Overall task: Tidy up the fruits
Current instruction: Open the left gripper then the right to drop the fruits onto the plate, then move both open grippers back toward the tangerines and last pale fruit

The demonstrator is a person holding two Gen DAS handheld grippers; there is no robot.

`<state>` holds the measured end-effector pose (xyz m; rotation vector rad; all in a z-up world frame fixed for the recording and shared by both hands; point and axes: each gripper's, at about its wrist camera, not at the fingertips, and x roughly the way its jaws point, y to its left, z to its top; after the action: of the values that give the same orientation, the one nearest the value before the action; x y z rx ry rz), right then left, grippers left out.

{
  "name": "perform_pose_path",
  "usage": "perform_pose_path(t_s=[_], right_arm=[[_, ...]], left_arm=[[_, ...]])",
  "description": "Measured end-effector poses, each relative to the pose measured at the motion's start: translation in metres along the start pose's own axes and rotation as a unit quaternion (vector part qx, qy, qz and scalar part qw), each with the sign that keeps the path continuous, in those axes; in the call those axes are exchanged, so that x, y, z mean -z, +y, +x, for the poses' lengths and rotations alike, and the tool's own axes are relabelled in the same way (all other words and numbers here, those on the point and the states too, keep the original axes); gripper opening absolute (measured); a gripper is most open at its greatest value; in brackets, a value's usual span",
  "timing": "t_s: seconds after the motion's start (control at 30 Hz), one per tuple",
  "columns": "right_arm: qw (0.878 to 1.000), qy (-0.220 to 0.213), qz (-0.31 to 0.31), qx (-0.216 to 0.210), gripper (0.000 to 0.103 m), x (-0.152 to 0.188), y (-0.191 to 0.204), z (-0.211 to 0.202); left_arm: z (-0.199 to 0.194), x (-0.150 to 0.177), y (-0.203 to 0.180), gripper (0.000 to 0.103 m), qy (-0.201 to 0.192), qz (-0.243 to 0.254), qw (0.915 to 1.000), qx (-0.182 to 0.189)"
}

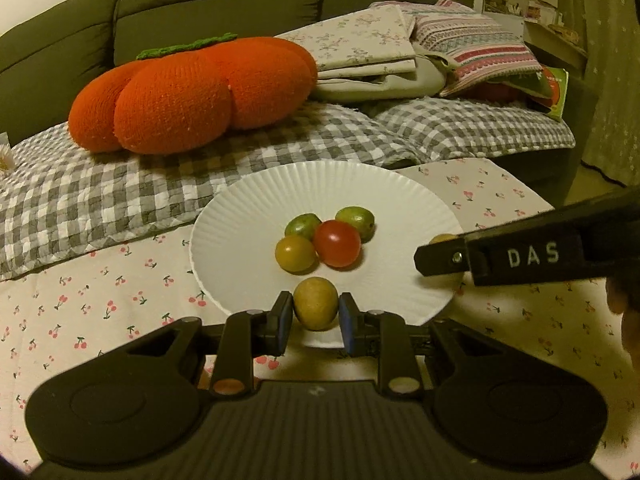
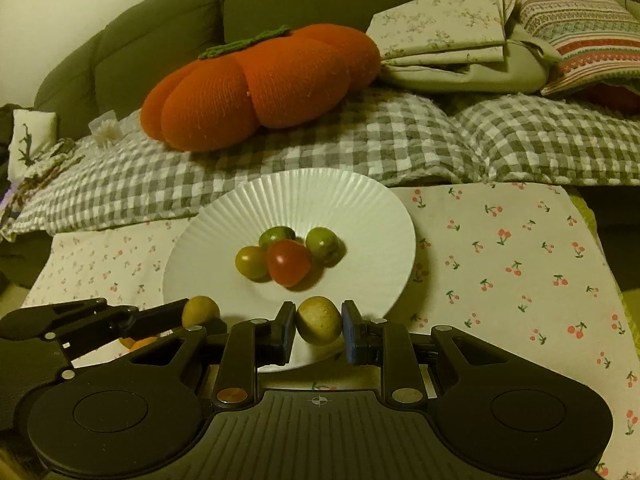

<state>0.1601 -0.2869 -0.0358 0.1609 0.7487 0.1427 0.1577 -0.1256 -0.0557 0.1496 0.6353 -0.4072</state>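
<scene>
Two tongs [image 1: 315, 316] [image 2: 319, 322] each pinching a yellowish-brown fruit [image 1: 315, 303] [image 2: 319, 320], over white plate [image 1: 248, 216]

Four fruits [image 2: 286, 254] clustered at the middle of the plate [image 2: 352, 200]. The plate lay on a cloth [image 2: 500, 264], before a cushion [image 2: 260, 88].

One red fruit [image 1: 337, 249], three greenish, two yellow-brown, one plate [image 1: 256, 204].

The flat surface is covered by a white cherry-print cloth [image 2: 500, 264]. A white ribbed paper plate [image 2: 224, 240] rests directly on it.
</scene>
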Motion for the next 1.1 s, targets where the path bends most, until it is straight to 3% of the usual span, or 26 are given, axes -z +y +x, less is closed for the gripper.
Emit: perform_pose_path(t_s=[0.1,0.17,0.3,0.67,1.1], right_arm=[[1.0,0.001,0.0,-0.003,0.023,0.002,0.001,0.004],[1.0,0.0,-0.002,-0.004,0.023,0.003,0.003,0.006],[1.0,-0.01,0.002,-0.002,0.036,0.002,0.003,0.003],[0.998,-0.024,0.05,0.013,0.039,-0.008,-0.011,-0.016],[0.999,-0.014,0.028,0.006,0.058,0.004,0.017,-0.041]], left_arm=[[0.0,0.002,0.001,0.023,-0.005,-0.002,1.0,0.001],[-0.001,0.002,0.001,0.03,-0.006,0.001,1.0,0.0],[-0.009,0.0,0.003,0.043,-0.011,-0.008,0.9999,-0.003],[-0.029,-0.001,0.029,0.043,-0.001,-0.059,0.9982,-0.014],[-0.068,0.019,0.055,0.043,0.035,-0.1,0.9937,-0.034]])
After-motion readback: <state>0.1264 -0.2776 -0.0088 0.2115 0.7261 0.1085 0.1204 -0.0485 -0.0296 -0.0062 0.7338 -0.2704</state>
